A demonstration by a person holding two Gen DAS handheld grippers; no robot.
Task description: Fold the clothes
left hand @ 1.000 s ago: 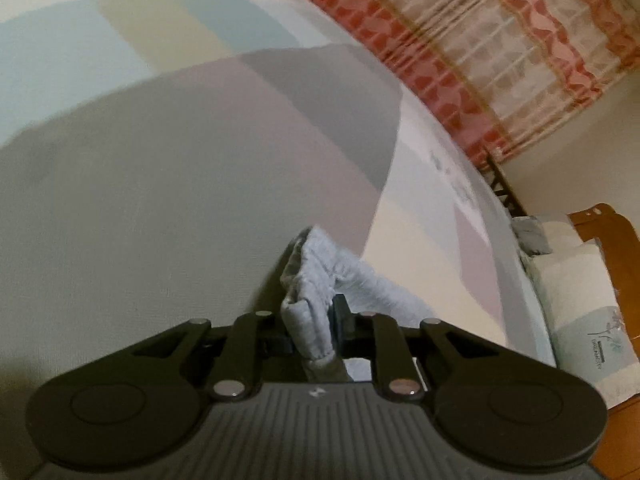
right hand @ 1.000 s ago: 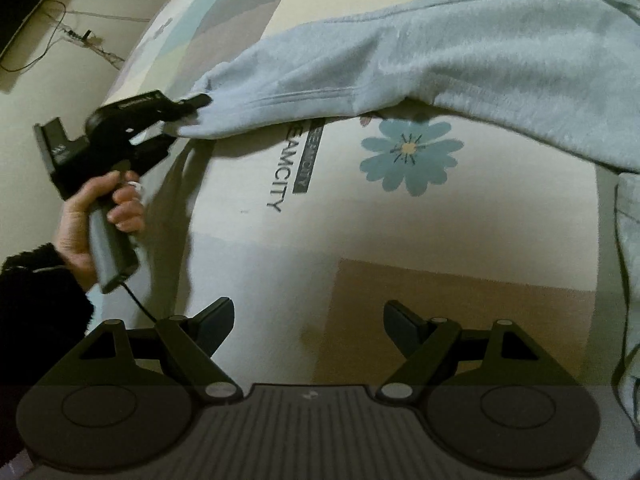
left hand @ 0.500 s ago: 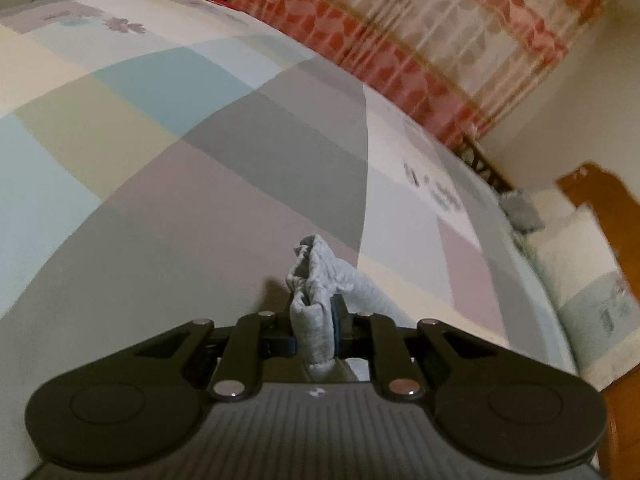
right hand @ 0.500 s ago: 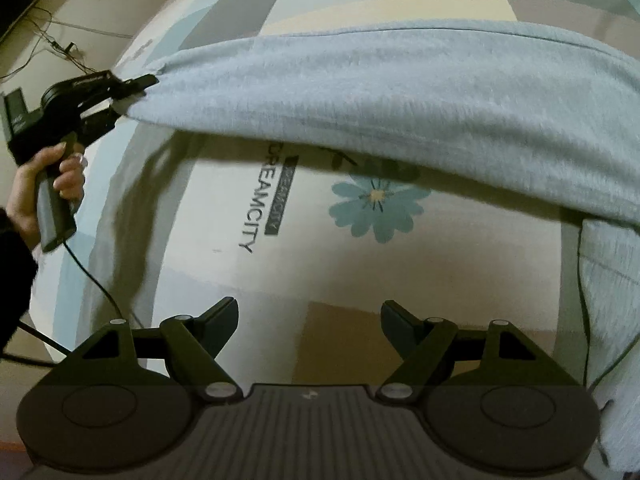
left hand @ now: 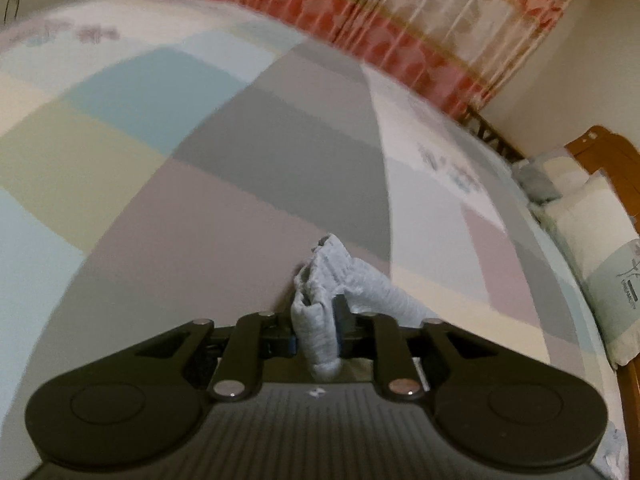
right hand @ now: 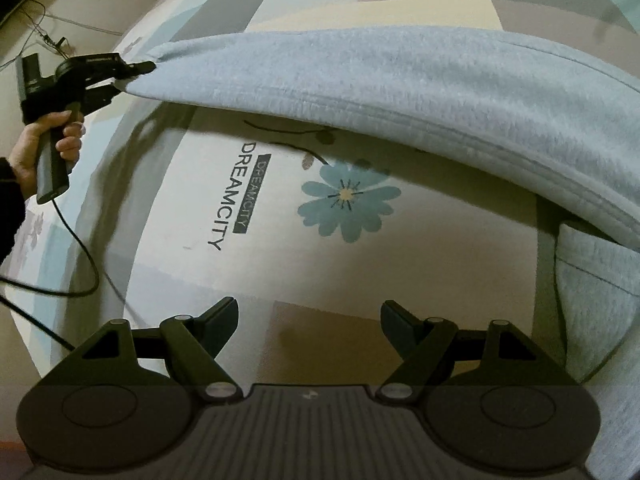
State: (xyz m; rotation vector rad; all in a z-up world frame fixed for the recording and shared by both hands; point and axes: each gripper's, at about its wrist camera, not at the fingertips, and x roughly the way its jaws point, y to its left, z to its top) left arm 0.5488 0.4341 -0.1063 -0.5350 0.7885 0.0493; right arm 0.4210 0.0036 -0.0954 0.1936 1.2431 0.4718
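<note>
Left gripper point(left hand: 316, 334): jaws closed on a bunched end of the grey garment point(right hand: 400, 80). In the left wrist view the pinched fabric stands up between the fingers and a short length trails off to the right of them. The view is motion-blurred, so which part of the garment this is (cuff or hem) cannot be told.

Right gripper point(right hand: 308, 320): jaws wide apart, nothing between them. It hangs above the bedspread point(right hand: 240, 280), over the seam between a cream patch and a tan patch, nearer the camera than the printed "DREAMCITY" label point(right hand: 236, 196).

Garment position, taken relative to the label: the grey fabric is held off the bedspread and spans in a long band beyond the label, from the left gripper at upper left across to the far right edge of the view. Its shadow falls on the cream patch just past the label. A blue flower print point(right hand: 348, 200) sits right of the label, under the lifted edge. A second grey section hangs at lower right, well apart from the label.

The left gripper is seen from outside in the right wrist view, with the person's hand point(right hand: 44, 148) on its handle and a black cable point(right hand: 80, 248) running down from it, left of the label.
</note>
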